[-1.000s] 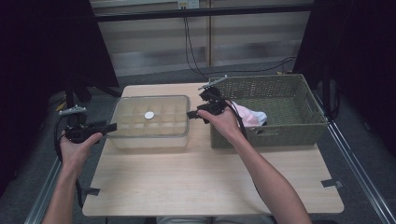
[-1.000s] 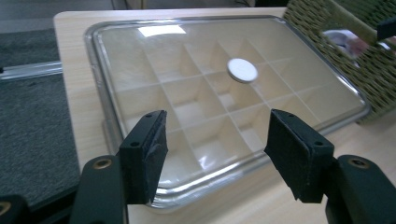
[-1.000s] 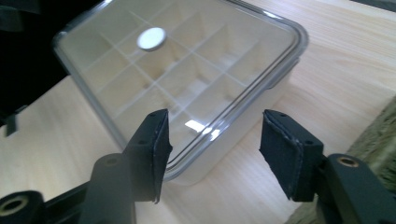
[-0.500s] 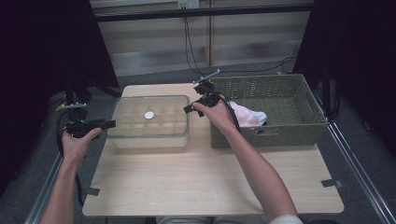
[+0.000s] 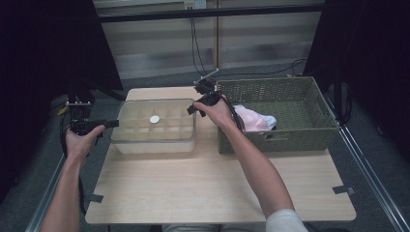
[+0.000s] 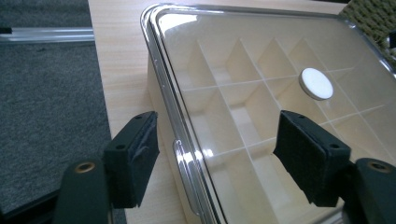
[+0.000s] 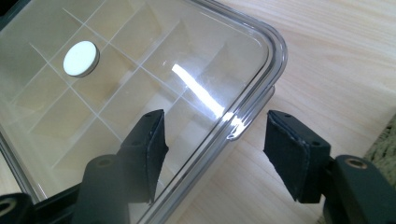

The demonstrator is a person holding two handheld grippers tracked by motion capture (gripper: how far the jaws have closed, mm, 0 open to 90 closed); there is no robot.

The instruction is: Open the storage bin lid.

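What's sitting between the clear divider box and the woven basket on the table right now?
Bare wood: in the high view a narrow strip of table separates the divider box from the basket; the right gripper hangs above it.

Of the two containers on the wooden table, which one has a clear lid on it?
The clear plastic compartment box on the left, with a white round disc on its lid. The woven green basket stands open.

In the high view the compartment box [image 5: 154, 126] sits on my desk [image 5: 212, 193] at centre left, the basket [image 5: 290, 113] just beside it at centre right, cloths [image 5: 254, 121] inside. My left gripper [image 5: 112, 123] flanks the box's left edge, my right gripper [image 5: 192, 108] its right edge.
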